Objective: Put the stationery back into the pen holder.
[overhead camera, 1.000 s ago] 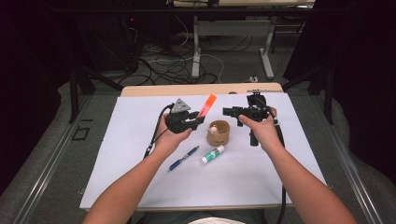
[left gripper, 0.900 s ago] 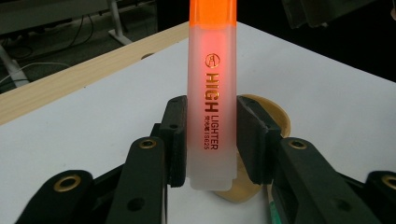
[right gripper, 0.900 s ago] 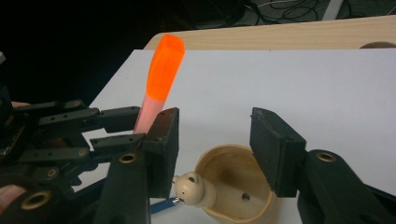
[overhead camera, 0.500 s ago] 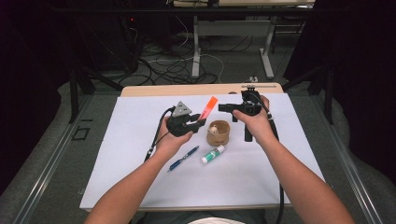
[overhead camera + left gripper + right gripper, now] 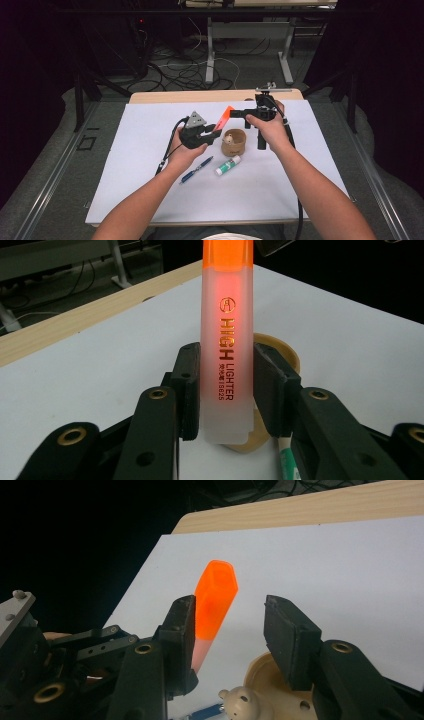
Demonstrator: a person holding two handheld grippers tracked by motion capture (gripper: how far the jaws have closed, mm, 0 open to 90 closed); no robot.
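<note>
Your left gripper [image 5: 210, 134] sits just left of centre over the white sheet [image 5: 150, 150], its jaws clamped on the pale lower body of an orange highlighter [image 5: 223, 119]. In the left gripper view the highlighter [image 5: 226, 340] stands between the two pads, touching both, with the gold word HIGHLIGHTER running along its side. Its orange cap end points up and away to the far right, toward your other hand.

Your right gripper [image 5: 239, 113] is held above the far centre of the sheet, jaws aimed left at the cap. In the right gripper view the jaws of that gripper [image 5: 227, 630] stand apart with a clear gap. The orange cap [image 5: 215, 600] lies just beside the left pad; whether it touches that pad cannot be told.

A small tan wooden cup [image 5: 233, 142] rests on the sheet between and slightly nearer than the two grippers, with a small knobbed piece inside it. Nearer to you lie a blue pen [image 5: 196, 170] and, just to its right, a white glue stick with a green cap [image 5: 228, 165]. The light wooden table edge [image 5: 175, 96] shows beyond the far side of the sheet.
</note>
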